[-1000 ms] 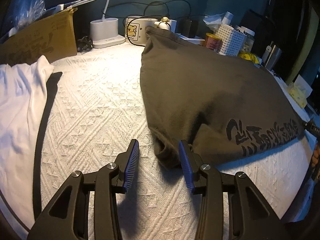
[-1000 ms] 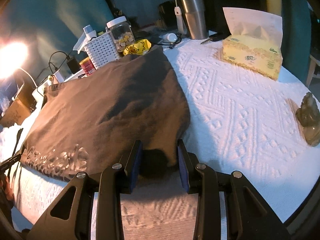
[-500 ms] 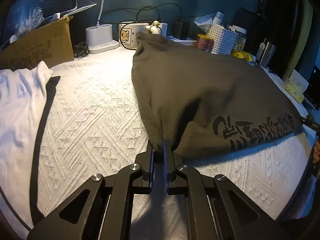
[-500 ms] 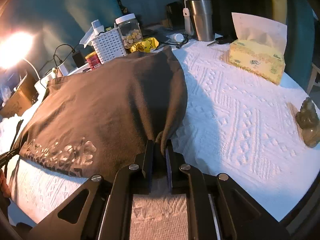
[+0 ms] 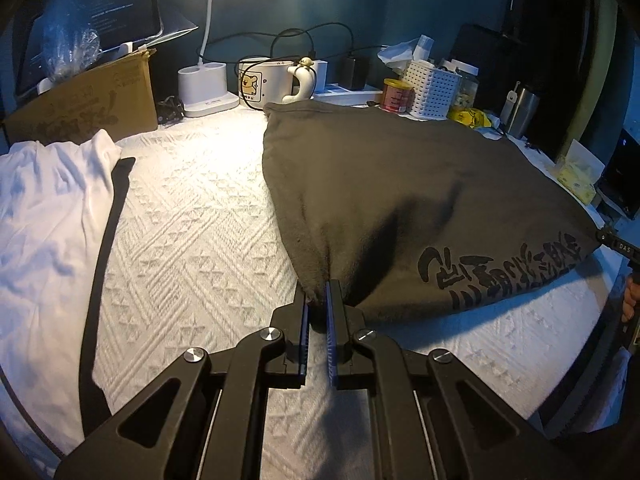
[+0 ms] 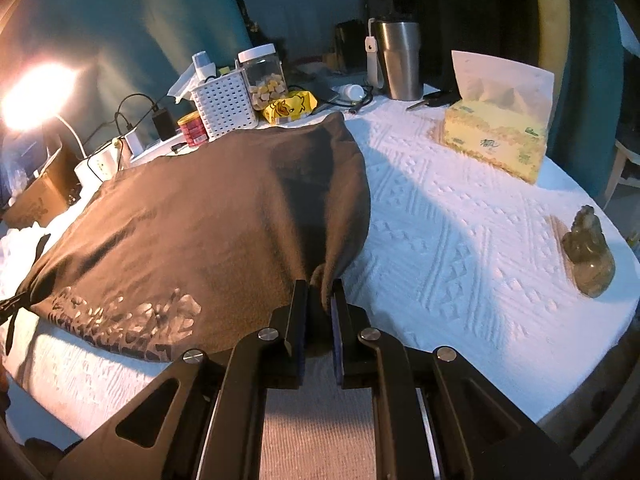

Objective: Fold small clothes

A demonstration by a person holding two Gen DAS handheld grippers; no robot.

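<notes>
The dark garment [image 5: 400, 184] lies spread on the white textured cover [image 5: 192, 216], directly ahead of both tongs. The left gripper [image 5: 318, 300] is clenched on the near left corner; the right gripper [image 6: 320, 292] is clenched on the near right corner. The fabric appears soft, light and limp, so it likely sags between grips. Corner holds suit it; keep the edge taut.

Your left claw [image 5: 318, 294] and right claw [image 6: 320, 294], open a second ago, have both clamped onto near corners of the dark shirt [image 5: 400, 200], lifting them slightly off the tabletop [image 5: 192, 220].
</notes>
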